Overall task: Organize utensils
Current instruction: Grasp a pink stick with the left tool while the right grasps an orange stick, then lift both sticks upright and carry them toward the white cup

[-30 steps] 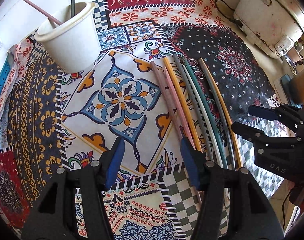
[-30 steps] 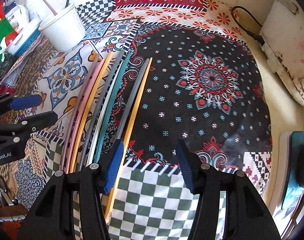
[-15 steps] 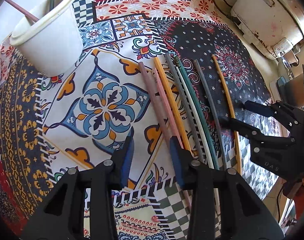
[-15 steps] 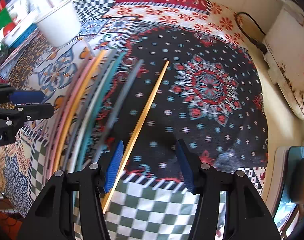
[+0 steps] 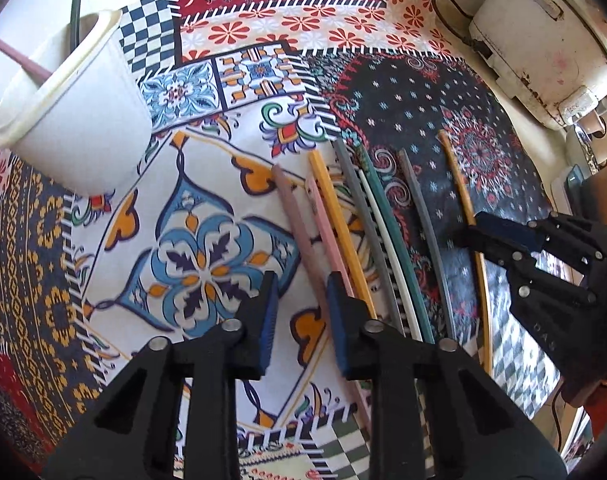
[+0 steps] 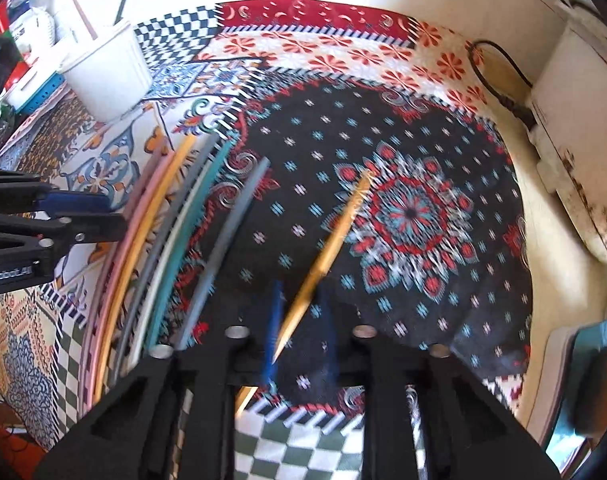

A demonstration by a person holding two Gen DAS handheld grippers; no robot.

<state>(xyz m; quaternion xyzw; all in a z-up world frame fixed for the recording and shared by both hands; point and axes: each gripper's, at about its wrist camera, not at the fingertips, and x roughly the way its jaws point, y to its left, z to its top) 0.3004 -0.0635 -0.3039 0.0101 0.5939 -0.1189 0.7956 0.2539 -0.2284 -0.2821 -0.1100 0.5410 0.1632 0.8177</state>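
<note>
Several long chopsticks lie side by side on the patterned cloth: pink (image 5: 303, 240), yellow (image 5: 339, 228), grey, white, teal (image 5: 387, 248) and another grey one (image 5: 423, 224). An orange-yellow chopstick (image 6: 327, 256) lies apart on the black patch, its near end between my right gripper's (image 6: 299, 320) closing fingers; the view is blurred. My left gripper (image 5: 301, 308) straddles the pink chopsticks, its jaws narrowed and not touching them. A white cup (image 5: 71, 116) holding a pink chopstick stands at the far left.
A worn white appliance (image 5: 543, 40) with a black cord stands at the far right against the wall. A blue basket and clutter (image 6: 31, 80) sit beyond the cup. A teal-edged item (image 6: 583, 360) lies off the cloth's right edge.
My right gripper moved right and closed in around the orange-yellow chopstick, which swung away from the row. My left gripper narrowed and moved forward over the pink chopsticks.
</note>
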